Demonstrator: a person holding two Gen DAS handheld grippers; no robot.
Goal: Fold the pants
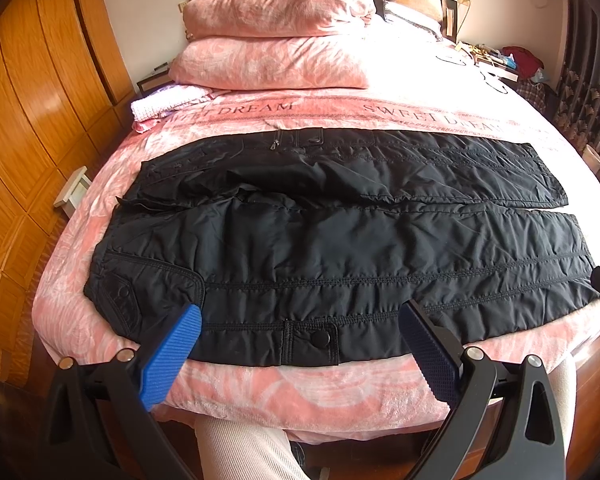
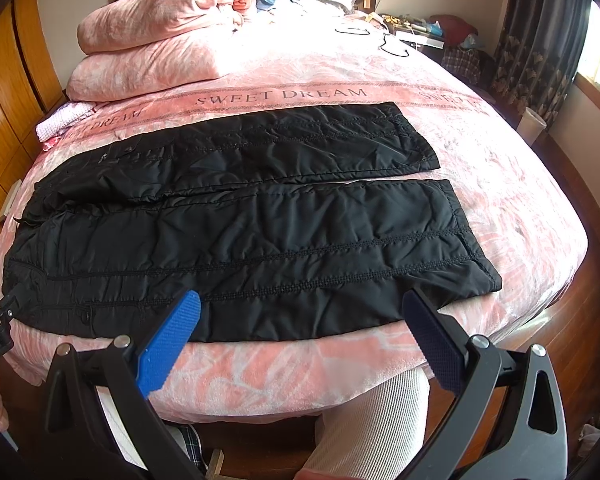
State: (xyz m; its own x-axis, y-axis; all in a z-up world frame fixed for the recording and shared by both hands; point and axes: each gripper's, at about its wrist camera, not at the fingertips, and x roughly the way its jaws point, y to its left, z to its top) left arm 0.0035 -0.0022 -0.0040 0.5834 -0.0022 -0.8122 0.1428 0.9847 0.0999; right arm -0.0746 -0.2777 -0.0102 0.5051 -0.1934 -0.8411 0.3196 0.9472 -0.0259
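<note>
And here we are at the bed [image 1: 236, 384], pink cover with "SWEET DREAM" lettering running across it, and the black pants [image 1: 340, 240] lie spread flat across the near half, waistband to the left, both legs stretching out to the right with a narrow strip of pink showing between them. The near leg's edge runs just short of the mattress edge, a snap button [image 1: 321, 338] sitting right on that near hem.

The left hand-held gripper [image 1: 300, 320] hovers over the near edge of the pants by the hip and pocket area, jaws spread wide, nothing between them. Over to the right hand-held gripper [image 2: 302, 306], it hangs above the lower part of the near leg, jaws also wide apart and holding nothing. Whether the tips touch the fabric, I cannot tell from either view.

Around the pants: two pink pillows [image 2: 152, 40] stacked at the head of the bed on the left side, a folded pale checked cloth [image 1: 168, 100] just beside them near the left edge, well clear of the waistband. A black cord [image 2: 392, 46] loops on the cover far up on the right. A cluttered nightstand [image 2: 420, 36] sits beyond the bed's far right corner, dark patterned curtains [image 2: 540, 40] by the window, a wooden wardrobe [image 1: 32, 120] along the left wall, and a white bin [image 2: 534, 124] on the floor at the right
</note>
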